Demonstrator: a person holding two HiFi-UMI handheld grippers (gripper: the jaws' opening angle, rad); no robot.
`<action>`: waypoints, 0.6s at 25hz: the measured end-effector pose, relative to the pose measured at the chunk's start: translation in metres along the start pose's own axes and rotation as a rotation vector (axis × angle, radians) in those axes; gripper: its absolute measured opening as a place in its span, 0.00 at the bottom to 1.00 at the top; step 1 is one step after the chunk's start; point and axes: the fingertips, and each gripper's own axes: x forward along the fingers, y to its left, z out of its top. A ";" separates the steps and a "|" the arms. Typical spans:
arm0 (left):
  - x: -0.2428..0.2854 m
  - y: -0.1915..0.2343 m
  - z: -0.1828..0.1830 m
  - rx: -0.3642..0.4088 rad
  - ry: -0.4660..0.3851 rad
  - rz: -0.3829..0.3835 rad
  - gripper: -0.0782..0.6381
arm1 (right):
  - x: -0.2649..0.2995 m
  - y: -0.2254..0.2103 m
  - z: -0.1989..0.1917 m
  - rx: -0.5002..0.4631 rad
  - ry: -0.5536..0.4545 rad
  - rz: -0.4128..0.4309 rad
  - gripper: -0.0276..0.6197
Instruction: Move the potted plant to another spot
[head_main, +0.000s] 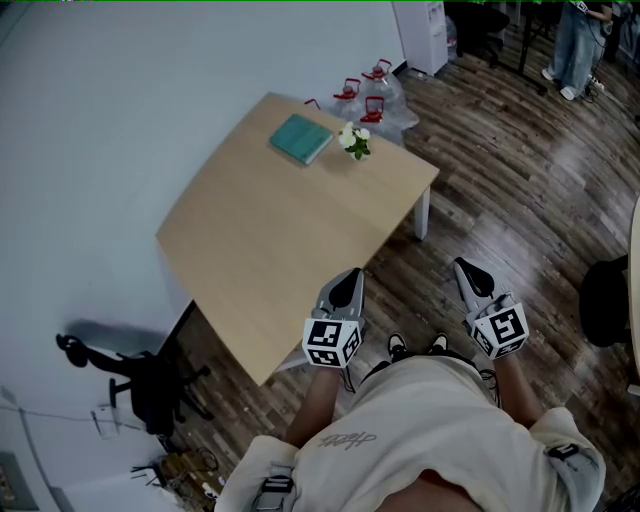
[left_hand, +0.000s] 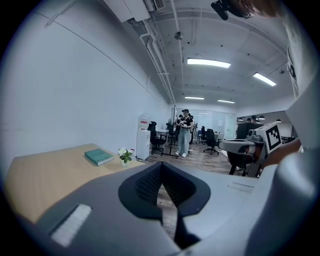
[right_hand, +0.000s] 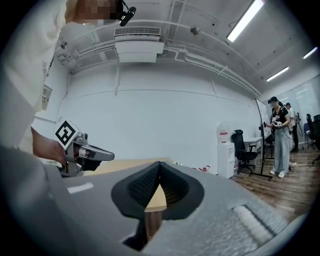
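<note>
A small potted plant (head_main: 354, 141) with white flowers stands near the far edge of the light wooden table (head_main: 280, 230), beside a teal book (head_main: 301, 138). In the left gripper view the potted plant (left_hand: 125, 157) is far ahead, just right of the book (left_hand: 98, 157). My left gripper (head_main: 352, 273) hovers at the table's near corner, shut and empty. My right gripper (head_main: 466, 266) is over the wooden floor to the right of the table, also shut with nothing in it. The left gripper (left_hand: 161, 166) and right gripper (right_hand: 160, 165) both show jaws meeting at the tips.
Clear bags with red-handled items (head_main: 370, 95) lie on the floor beyond the table. A water dispenser (head_main: 425, 35) stands at the wall. A black office chair (head_main: 150, 385) is at the table's left, another dark seat (head_main: 605, 300) at far right. A person (head_main: 578, 40) stands far off.
</note>
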 end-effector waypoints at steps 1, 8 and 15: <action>-0.001 -0.001 -0.001 0.001 0.000 0.004 0.13 | 0.000 0.000 0.000 0.001 -0.002 0.001 0.05; -0.008 0.000 -0.003 -0.001 0.003 0.026 0.13 | 0.001 0.005 0.000 0.000 -0.001 0.044 0.17; -0.008 -0.011 -0.004 0.005 0.008 0.022 0.13 | -0.002 -0.003 0.001 0.037 -0.011 0.040 0.63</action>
